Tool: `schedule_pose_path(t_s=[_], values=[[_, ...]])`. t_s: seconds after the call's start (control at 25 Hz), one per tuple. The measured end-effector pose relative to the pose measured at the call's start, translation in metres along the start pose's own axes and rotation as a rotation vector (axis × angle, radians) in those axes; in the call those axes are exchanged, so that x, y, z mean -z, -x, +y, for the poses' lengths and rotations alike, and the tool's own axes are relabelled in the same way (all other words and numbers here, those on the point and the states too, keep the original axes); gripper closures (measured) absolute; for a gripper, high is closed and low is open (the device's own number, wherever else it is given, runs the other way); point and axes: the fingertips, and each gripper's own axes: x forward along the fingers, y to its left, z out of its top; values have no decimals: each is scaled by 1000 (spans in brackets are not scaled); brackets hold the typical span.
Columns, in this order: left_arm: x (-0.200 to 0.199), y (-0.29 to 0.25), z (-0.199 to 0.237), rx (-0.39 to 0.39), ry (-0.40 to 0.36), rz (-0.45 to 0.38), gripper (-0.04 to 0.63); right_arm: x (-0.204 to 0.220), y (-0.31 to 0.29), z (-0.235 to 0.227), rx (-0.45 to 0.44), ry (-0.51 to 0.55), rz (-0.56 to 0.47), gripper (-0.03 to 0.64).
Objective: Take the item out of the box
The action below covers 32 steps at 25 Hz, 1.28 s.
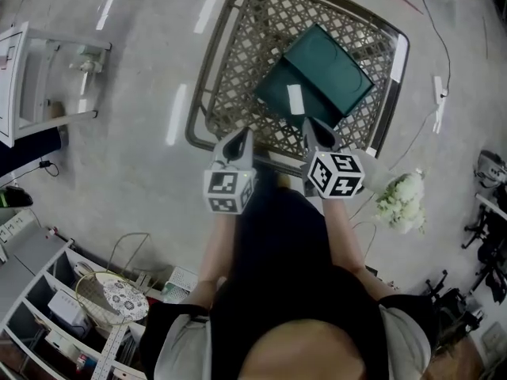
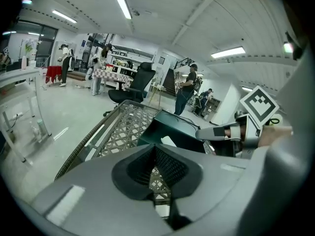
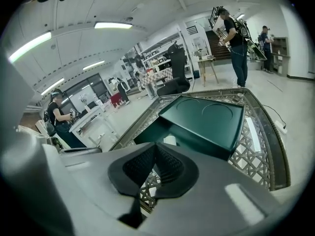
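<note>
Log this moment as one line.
stage: pre-grasp | left gripper: shut, empty | right gripper: shut, empty | green box: on lattice table, not held

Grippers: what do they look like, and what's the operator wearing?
Both the left gripper and right gripper have smooth grey shells with black ribbed pads set in a V-shaped notch. Each carries a white cube with black square markers. No cables visible. The person wears a black front and short light-grey sleeves.

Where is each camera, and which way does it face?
Head view: on the head, down at the green box on a lattice table; left gripper, right gripper show.
Left gripper view: on that gripper, facing the box; fingers show.
Right gripper view: on that gripper, facing the box; fingers show.
All see the box.
</note>
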Motion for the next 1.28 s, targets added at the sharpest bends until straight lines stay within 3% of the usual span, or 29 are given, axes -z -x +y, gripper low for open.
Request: schedule_pose_path(t_s=[0.64,1.28], values=[[1,-42,27,27,34,63,588,0,-44,-18,58,40,87,614],[11,-71,47,29,90,101,588,13,-88,-33,90,68,211,471]])
